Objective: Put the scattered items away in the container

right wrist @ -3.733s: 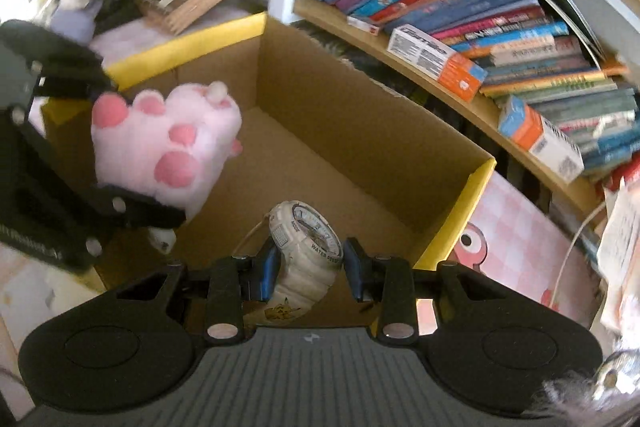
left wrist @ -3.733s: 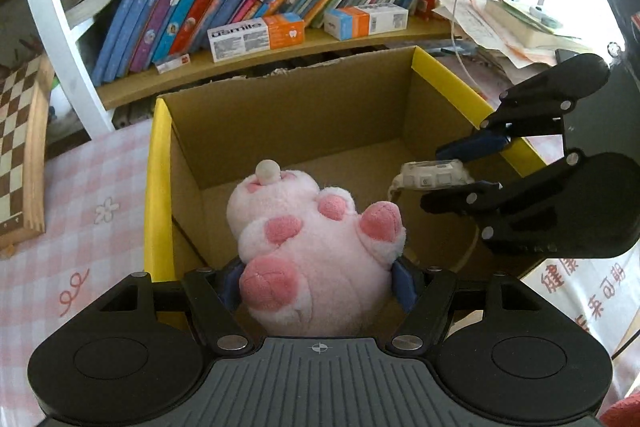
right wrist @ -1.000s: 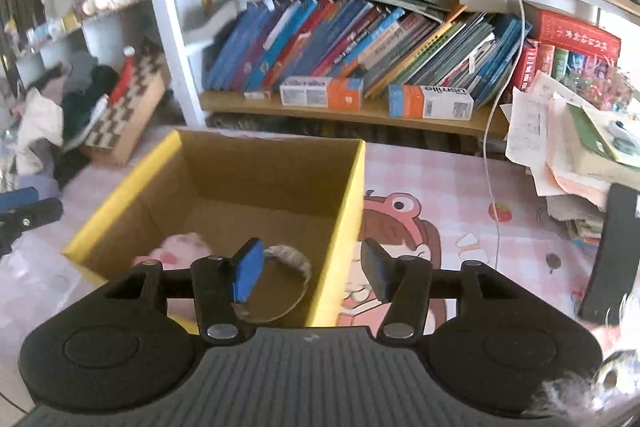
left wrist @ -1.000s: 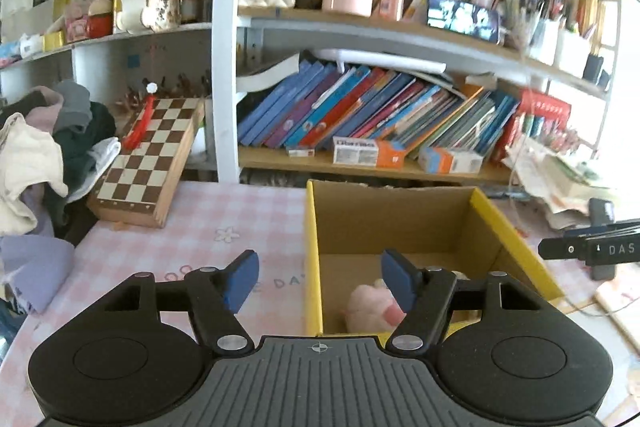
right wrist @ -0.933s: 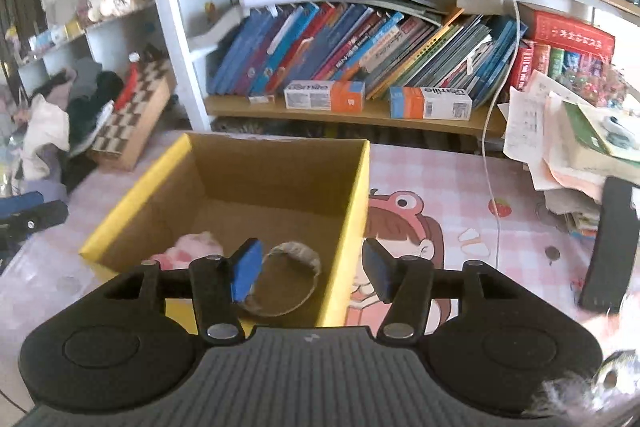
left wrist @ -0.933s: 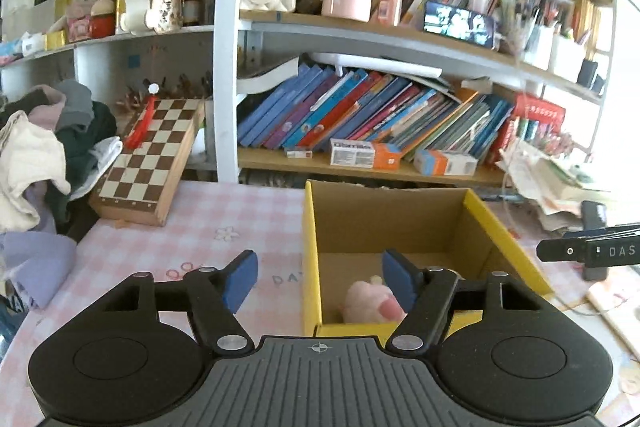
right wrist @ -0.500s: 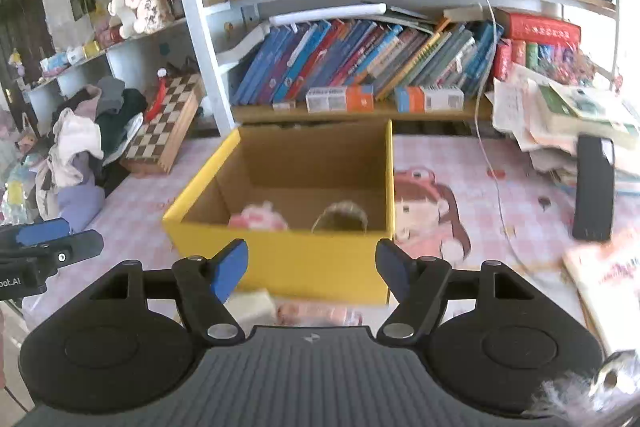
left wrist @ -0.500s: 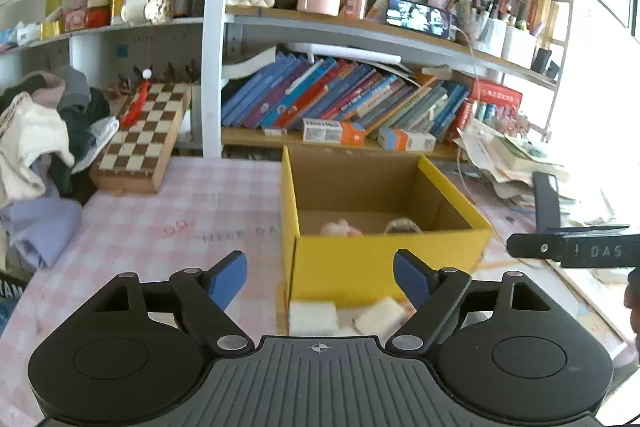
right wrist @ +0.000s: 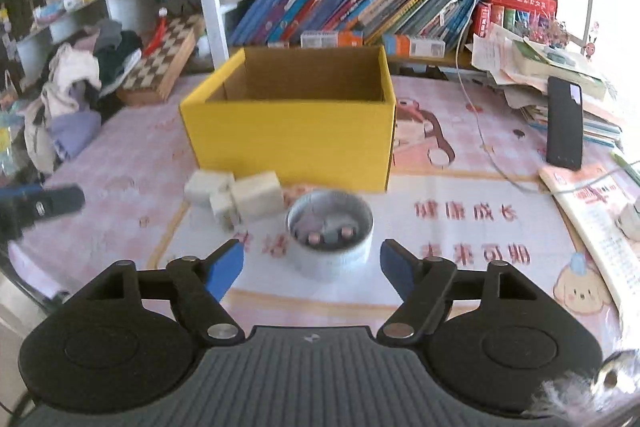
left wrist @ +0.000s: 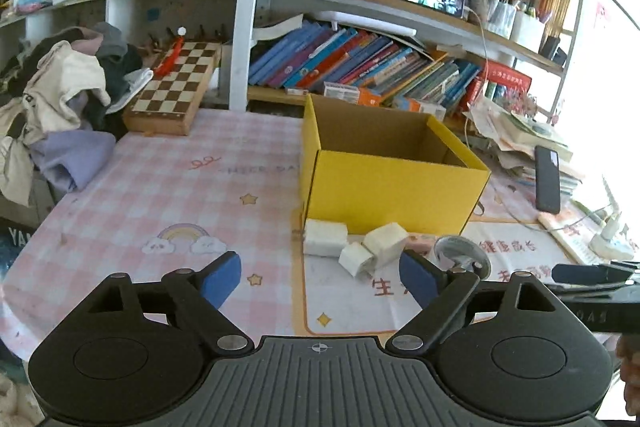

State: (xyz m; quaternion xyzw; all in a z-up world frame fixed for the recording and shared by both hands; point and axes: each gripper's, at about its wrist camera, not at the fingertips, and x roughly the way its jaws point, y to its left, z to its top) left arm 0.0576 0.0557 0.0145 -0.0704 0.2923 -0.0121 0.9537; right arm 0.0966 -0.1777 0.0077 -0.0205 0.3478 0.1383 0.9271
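Both grippers empty, jaws spread wide: left gripper (left wrist: 320,277), right gripper (right wrist: 312,263). Yellow box (right wrist: 292,131) stands on the pink table (left wrist: 160,195). Three white blocks (right wrist: 236,197) lie clustered just near the box's front wall; round tin (right wrist: 330,233) beside them, right, directly ahead of the right gripper.

White blocks (right wrist: 236,195) and tin (right wrist: 329,232) before yellow box (right wrist: 292,135).

A yellow box (right wrist: 294,137) stands on a pink checked tablecloth (left wrist: 168,187) beside white blocks (right wrist: 236,197).
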